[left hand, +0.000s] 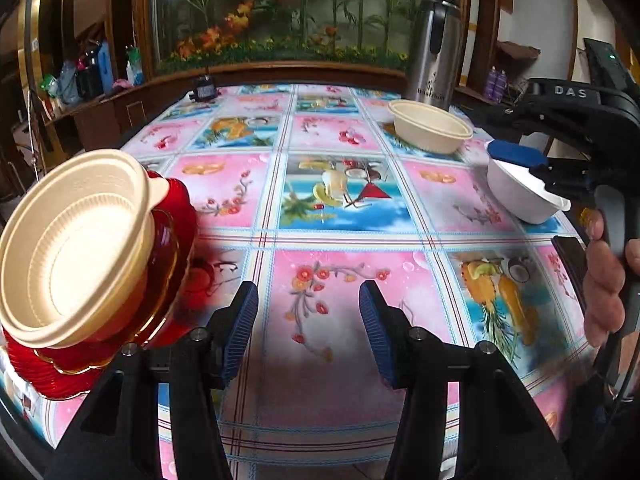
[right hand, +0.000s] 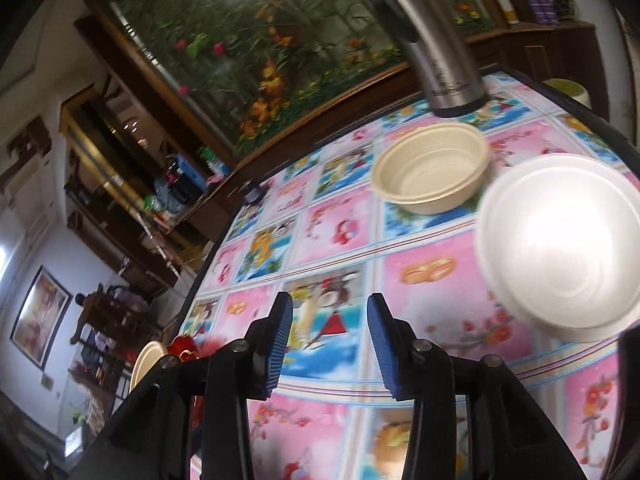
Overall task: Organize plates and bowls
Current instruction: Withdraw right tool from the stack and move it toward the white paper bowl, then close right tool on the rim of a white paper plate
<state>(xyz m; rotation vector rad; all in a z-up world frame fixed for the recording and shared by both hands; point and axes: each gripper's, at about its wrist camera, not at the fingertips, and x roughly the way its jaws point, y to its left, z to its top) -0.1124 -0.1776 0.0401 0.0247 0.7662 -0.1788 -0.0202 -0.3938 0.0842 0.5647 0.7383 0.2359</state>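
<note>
Left gripper [left hand: 308, 332] being held over patterned tablecloth [left hand: 340, 288] — jaws parted, nothing being gripped. Right gripper [right hand: 330, 338] likewise being held apart and empty above cloth. Cream bowl [left hand: 76, 248] being carried on red plates [left hand: 120, 332] at left table edge. Second cream bowl [right hand: 432, 168] sitting beside steel flask [right hand: 436, 44]; white bowl [right hand: 560, 248] being seen near right edge — right gripper just beside it in left wrist view.
</note>
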